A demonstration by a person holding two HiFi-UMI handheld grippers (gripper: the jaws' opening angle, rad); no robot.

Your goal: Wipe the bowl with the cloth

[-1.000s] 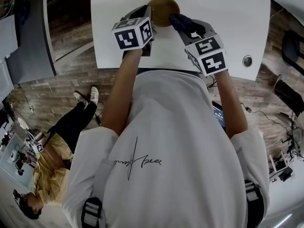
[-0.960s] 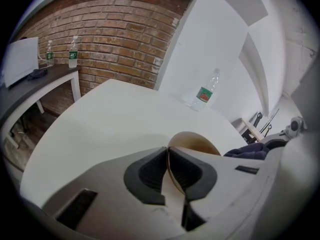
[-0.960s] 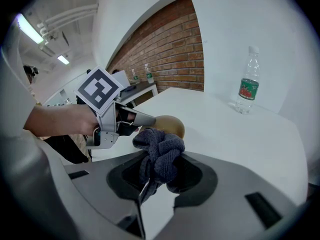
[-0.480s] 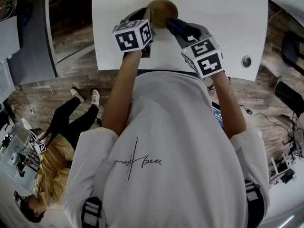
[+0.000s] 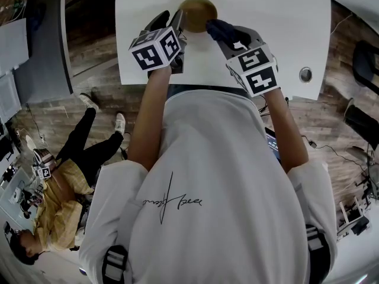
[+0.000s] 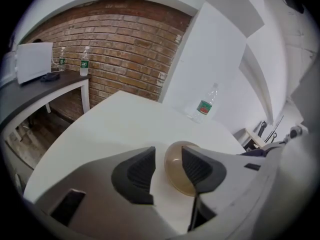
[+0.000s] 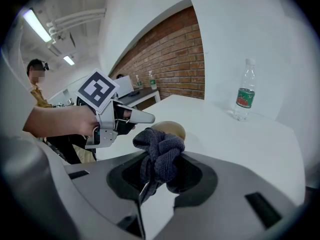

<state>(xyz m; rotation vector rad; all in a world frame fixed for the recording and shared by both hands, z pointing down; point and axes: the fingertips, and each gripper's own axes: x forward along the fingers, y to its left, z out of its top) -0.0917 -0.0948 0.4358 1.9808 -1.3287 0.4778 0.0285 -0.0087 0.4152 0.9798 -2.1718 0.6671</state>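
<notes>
Dark blue-grey cloth [image 7: 159,151], bunched into a knot, is clamped tight in the right gripper's [image 7: 161,173] jaws. Just past it, the small round bowl [image 7: 170,130] sits on the white table [image 7: 240,139]; it is tan and smooth. The left gripper's [image 6: 167,160] jaws have just been opening and stand wide. The bowl shows through their gap, just beyond the tips, with no pad pressing it. Farther back stands a clear water bottle [image 7: 244,91].

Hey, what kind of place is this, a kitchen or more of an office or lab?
Probably an office-style lab or studio workspace, not a kitchen: a plain white table, a bare brick wall, a wood floor, and only a water bottle set out, with no cooking fittings in view.
</notes>
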